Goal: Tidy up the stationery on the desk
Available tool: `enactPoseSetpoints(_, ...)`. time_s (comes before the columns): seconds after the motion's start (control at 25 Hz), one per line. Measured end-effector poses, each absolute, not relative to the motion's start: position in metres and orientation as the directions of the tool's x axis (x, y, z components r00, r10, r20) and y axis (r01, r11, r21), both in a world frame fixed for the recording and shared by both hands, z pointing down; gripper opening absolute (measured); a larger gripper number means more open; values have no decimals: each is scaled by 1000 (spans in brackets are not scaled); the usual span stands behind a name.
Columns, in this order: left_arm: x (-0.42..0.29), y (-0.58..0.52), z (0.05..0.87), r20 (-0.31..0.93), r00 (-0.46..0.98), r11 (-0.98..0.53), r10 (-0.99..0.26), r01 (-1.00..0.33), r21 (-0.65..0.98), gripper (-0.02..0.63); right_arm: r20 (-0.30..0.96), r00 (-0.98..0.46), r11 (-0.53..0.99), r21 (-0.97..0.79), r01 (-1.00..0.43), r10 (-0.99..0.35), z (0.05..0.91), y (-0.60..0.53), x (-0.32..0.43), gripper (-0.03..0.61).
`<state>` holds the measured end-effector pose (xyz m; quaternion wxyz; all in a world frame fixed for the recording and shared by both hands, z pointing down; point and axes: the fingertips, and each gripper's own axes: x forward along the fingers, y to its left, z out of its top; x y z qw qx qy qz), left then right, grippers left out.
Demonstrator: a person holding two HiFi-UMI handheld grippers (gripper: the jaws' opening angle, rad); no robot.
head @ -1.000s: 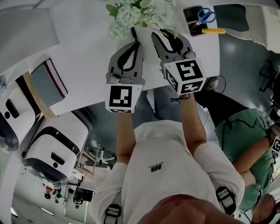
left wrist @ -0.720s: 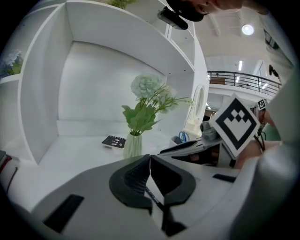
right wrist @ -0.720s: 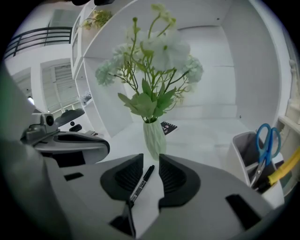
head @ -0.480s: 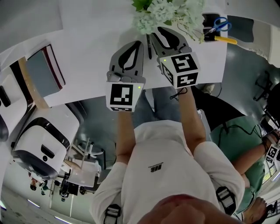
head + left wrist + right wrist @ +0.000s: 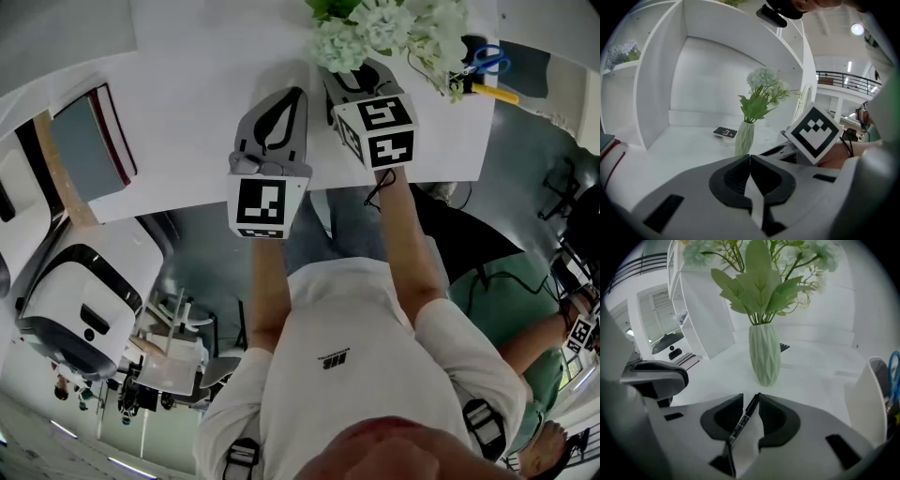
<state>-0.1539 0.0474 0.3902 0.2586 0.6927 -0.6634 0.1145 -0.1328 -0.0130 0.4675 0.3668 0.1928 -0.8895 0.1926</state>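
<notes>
- Pen [image 5: 744, 417]: one, black, and it lay on the white surface [image 5: 206, 84], slantwise in the gap between the jaws of the right hand-held gripper [image 5: 751, 399].
- Hand-held grippers: two, each with one marker cube.
- Right hand-held gripper: released. Its jaws stood apart on either side of the pen without clamping it, and its tips pointed at the vase [image 5: 765, 355].
- Left hand-held gripper [image 5: 750, 157]: clenched, jaw tips together with nothing between them. It was beside the right one, over the near part of the surface.
- Vase: one, pale green and ribbed, upright on the surface just beyond the right jaws. It held one bunch of white flowers [image 5: 375, 23] with green leaves.
- Holder [image 5: 862, 404]: one, white, upright on the right part of the surface.
- Holder contents: one pair of blue-handled scissors [image 5: 487, 61] and one yellow-bodied item [image 5: 497, 94] that projected from it. What the yellow item was could not be made out.
- Book [image 5: 89, 141]: one, grey cover with a dark red edge, well to the left of the left hand-held gripper.
- Small dark flat item [image 5: 725, 132]: one, on the surface behind the vase. What it was could not be made out.
</notes>
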Motion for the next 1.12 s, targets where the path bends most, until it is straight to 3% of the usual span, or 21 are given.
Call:
enactPoseSetpoints(0.36,-157,50,396,509,91,21,-856,-977,210,0,779,-604,852,-194,-486,-167,490,-10,-136,94)
enactPoseSetpoints(0.64,-157,49,396,510,91,20,-855,-978,208,0,788,-588,860,-163,-484,-182,493,-11,-136,56)
enactPoseSetpoints(1.12,-155,46,388,506,94,10,-857,-980,197,0,719,-662,853,-193,-485,-213,461,-10,-132,44)
